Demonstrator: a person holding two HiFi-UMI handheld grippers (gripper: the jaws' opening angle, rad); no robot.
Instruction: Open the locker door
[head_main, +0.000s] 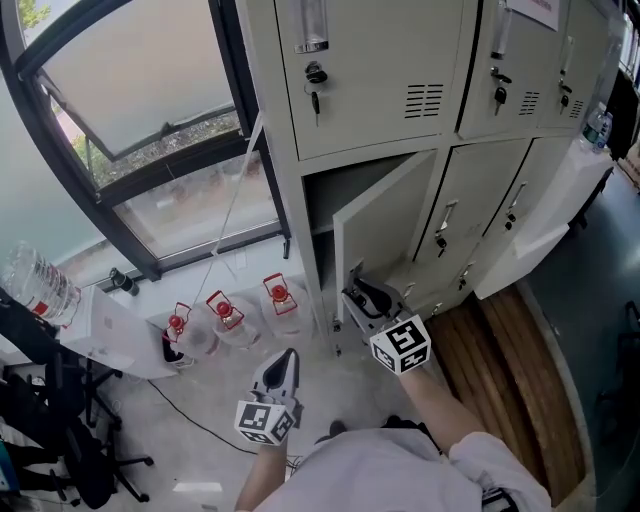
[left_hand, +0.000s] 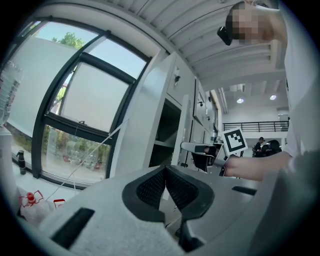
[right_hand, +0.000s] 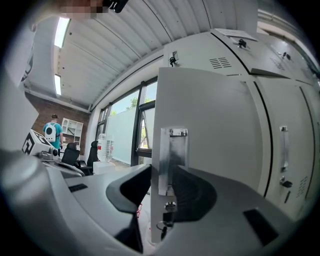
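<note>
The beige lower-left locker door stands swung out partway, and the dark compartment shows behind it. My right gripper is at the door's free edge, low down. In the right gripper view the door runs edge-on between the jaws, with its metal handle plate and a key below. My right gripper has one pad on each face of the door. My left gripper hangs apart over the floor, left of the door. It is shut and empty, the pads touching.
Three water jugs with red caps sit on the floor below the window. More shut lockers run to the right, beside wood flooring. An office chair and a cable are at the left.
</note>
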